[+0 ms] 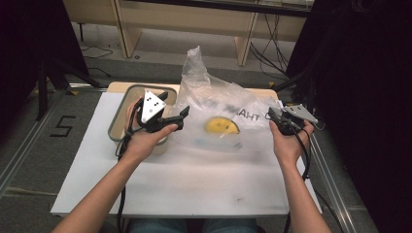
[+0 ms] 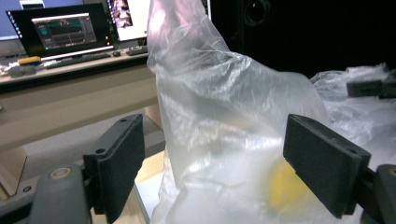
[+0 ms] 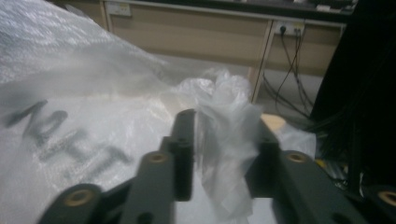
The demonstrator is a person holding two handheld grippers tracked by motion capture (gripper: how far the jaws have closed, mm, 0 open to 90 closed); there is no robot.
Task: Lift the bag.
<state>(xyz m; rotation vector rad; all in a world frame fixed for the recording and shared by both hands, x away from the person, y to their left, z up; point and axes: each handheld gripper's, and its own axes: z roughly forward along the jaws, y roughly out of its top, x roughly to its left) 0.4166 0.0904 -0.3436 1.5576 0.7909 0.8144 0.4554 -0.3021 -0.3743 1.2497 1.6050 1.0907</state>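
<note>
So there's a white table (image 1: 145, 189) with a big clear plastic bag (image 1: 218, 104) sprawled across its far half, crinkly and see-through, one corner poking up in a peak and the rest slumped flat toward the right edge. It's got dark block lettering (image 1: 245, 115) printed on it, which looks mirrored from above. Left of the bag sits a shallow grey-rimmed tray (image 1: 119, 119) on the table. Inside the bag you can make out a yellow round thing (image 1: 222, 126), blurry through the plastic, can't say what it is. The left gripper (image 1: 177, 119) is at the bag's left edge just in front of the tray, fingers (image 2: 116, 163) spread wide apart with the bag between them but not pinched. The right gripper (image 1: 276, 119) is at the bag's right end, fingers (image 3: 184, 149) clamped on a bunched-up bit of plastic.
</note>
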